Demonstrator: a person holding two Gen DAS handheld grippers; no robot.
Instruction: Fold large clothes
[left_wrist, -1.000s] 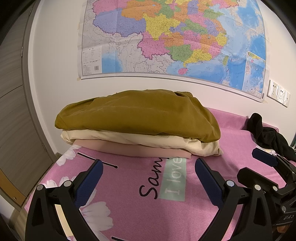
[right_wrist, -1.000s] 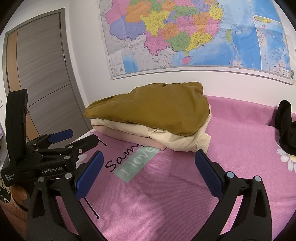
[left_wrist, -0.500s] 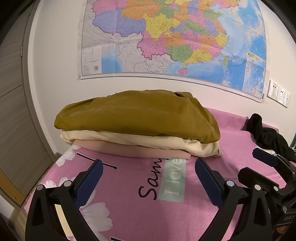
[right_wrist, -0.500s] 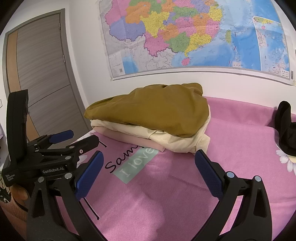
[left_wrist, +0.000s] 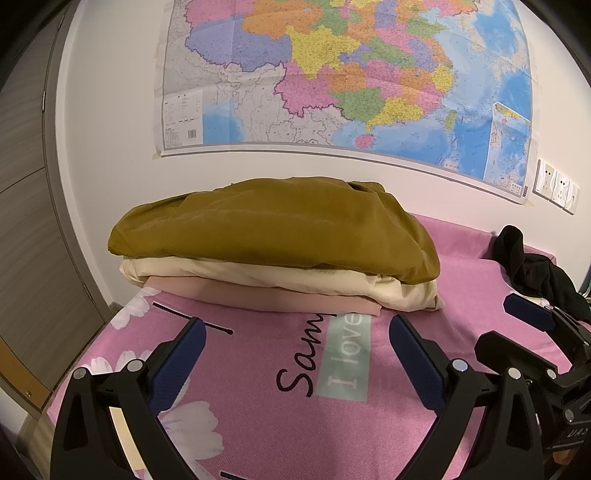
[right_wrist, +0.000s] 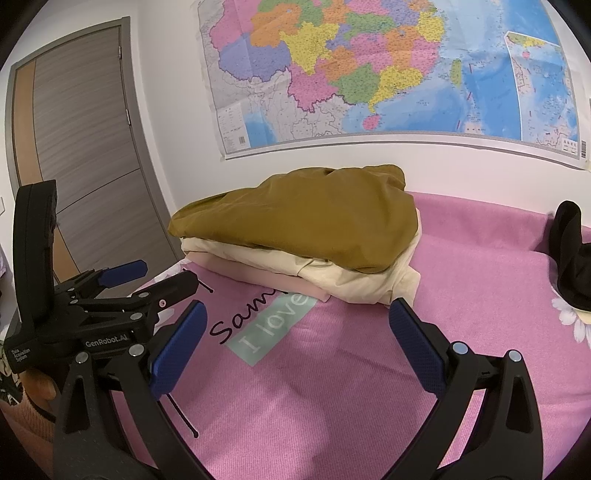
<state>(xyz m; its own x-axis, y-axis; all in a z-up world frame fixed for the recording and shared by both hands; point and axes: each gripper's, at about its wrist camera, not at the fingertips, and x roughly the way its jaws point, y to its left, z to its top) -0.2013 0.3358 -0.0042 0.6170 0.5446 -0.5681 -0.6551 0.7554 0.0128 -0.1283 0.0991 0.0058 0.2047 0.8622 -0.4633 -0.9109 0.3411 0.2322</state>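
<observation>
A stack of folded clothes lies on the pink bed sheet (left_wrist: 258, 398) by the wall: a mustard garment (left_wrist: 273, 229) on top, a cream one (left_wrist: 280, 275) under it, a pale pink one (left_wrist: 280, 297) at the bottom. The stack shows in the right wrist view too (right_wrist: 303, 218). A crumpled black garment (left_wrist: 532, 262) lies at the right, also seen in the right wrist view (right_wrist: 570, 251). My left gripper (left_wrist: 295, 343) is open and empty, short of the stack. My right gripper (right_wrist: 295, 328) is open and empty beside it.
A large map (left_wrist: 351, 81) hangs on the wall behind the bed. A grey door (right_wrist: 81, 155) stands at the left. Wall sockets (left_wrist: 557, 186) are at the right. The sheet carries printed lettering (left_wrist: 343, 354) in front of the stack.
</observation>
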